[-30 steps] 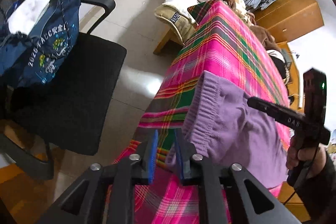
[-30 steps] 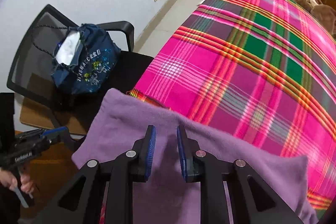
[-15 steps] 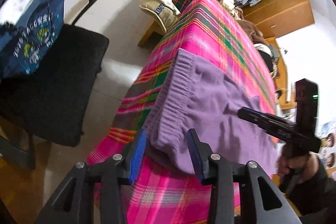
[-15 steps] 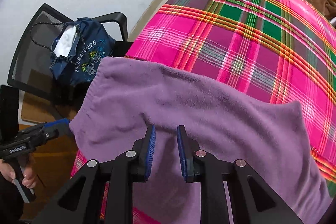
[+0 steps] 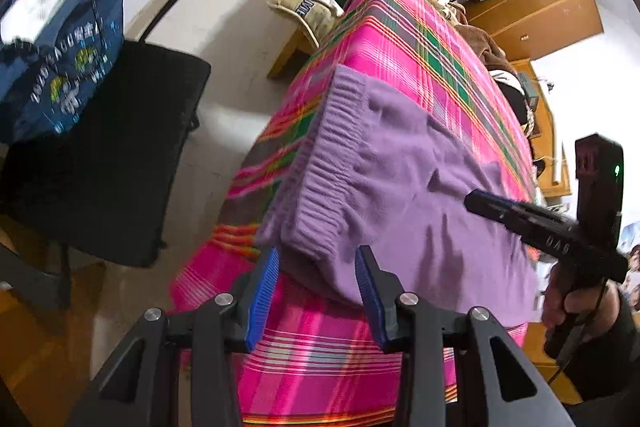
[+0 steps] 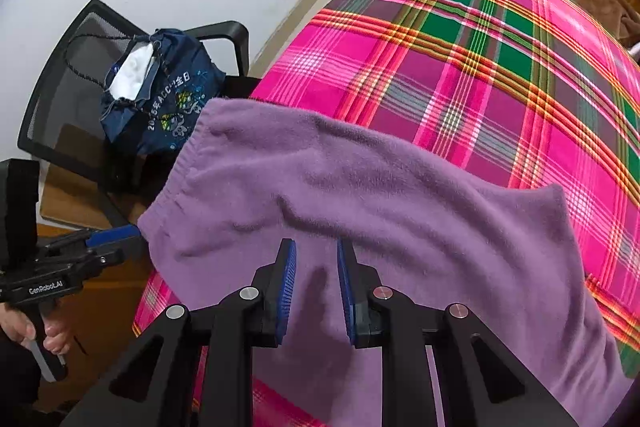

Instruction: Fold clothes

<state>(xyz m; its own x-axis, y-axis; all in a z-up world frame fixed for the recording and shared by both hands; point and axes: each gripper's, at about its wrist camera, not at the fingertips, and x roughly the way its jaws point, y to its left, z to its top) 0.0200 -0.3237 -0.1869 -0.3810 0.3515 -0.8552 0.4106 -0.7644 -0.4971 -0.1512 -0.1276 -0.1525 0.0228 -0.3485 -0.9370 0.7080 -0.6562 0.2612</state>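
Left wrist view: the purple garment (image 5: 404,183) lies across the plaid-covered bench (image 5: 404,39), ribbed corner just ahead of the wide-open, empty left gripper (image 5: 316,269), nearer than the part-open right gripper (image 6: 316,259).

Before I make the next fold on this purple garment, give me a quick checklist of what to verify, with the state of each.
1. Left gripper open and free of cloth: ok; its jaws have just been opening.
2. Right gripper not pinching fabric: ok, jaws apart above the cloth.
3. Purple garment resting on the plaid bed cover: ok.
4. Garment smooth: not ok, creases in the middle.
5. Ribbed waistband fully on the bed: not ok, it sits at the edge.
6. Layers aligned underneath: cannot tell.
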